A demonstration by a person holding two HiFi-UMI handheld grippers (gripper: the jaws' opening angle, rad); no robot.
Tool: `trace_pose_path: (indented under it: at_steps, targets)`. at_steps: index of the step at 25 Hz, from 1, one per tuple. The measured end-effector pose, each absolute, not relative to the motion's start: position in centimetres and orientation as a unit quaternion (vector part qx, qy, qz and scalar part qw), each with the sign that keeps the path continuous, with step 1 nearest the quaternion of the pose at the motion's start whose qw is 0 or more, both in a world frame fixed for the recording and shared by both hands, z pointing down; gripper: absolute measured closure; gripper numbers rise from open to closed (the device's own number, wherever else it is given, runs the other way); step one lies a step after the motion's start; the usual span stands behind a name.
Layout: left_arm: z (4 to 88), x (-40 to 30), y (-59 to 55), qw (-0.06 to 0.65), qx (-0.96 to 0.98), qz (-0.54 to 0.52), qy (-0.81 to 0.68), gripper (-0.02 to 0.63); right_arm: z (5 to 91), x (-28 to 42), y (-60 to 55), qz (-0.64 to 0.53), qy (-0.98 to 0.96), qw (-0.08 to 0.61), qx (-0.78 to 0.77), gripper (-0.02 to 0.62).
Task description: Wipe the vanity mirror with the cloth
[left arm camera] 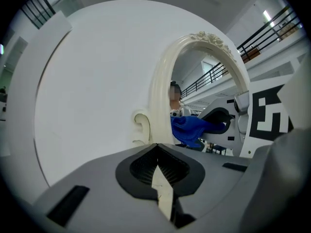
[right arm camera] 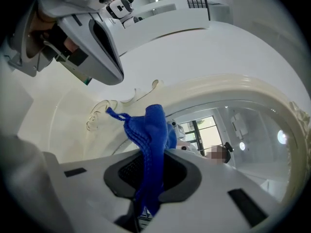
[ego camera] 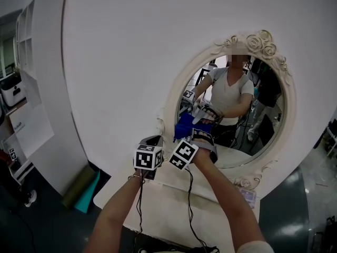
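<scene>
My right tool (right arm camera: 146, 176) is clamped on the blue cloth (right arm camera: 151, 130); the bunched wad pokes past the tips, at the lower left edge of the mirror (ego camera: 266, 115), by the frame; can't tell if it touches the glass; left tool (left arm camera: 156, 148) closed, empty, just beside the right one. Risks, I'd say: cloth drags out of the grip on a sideways wipe; hard tips scratch the glass; the tools bump; a hard push rocks the mirror on the tabletop (ego camera: 174, 210).
</scene>
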State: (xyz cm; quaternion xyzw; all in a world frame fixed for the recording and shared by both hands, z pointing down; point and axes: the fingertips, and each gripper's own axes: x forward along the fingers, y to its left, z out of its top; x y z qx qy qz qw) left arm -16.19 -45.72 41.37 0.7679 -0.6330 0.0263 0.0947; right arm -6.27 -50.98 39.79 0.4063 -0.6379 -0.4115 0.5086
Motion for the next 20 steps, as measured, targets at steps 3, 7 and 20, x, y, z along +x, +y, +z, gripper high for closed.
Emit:
trace_pose_path:
  at_steps: [3,7,20]
  targets:
    - [43.2,-15.8,-45.5,0.108,0.766,0.031,-0.633,0.597,42.5,-5.6,-50.9,-0.395,-0.645,0.520,0.396,0.529]
    - [46.0,-15.1,-45.1,0.130,0.766,0.040,-0.629,0.597,46.3,-4.7,-50.8,-0.371,-0.654,0.535,0.385,0.529]
    - [50.0,-13.1,-44.0,0.154,0.770,0.070,-0.616,0.597,50.8,-2.2,-50.2,-0.309,-0.679,0.550,0.375,0.529]
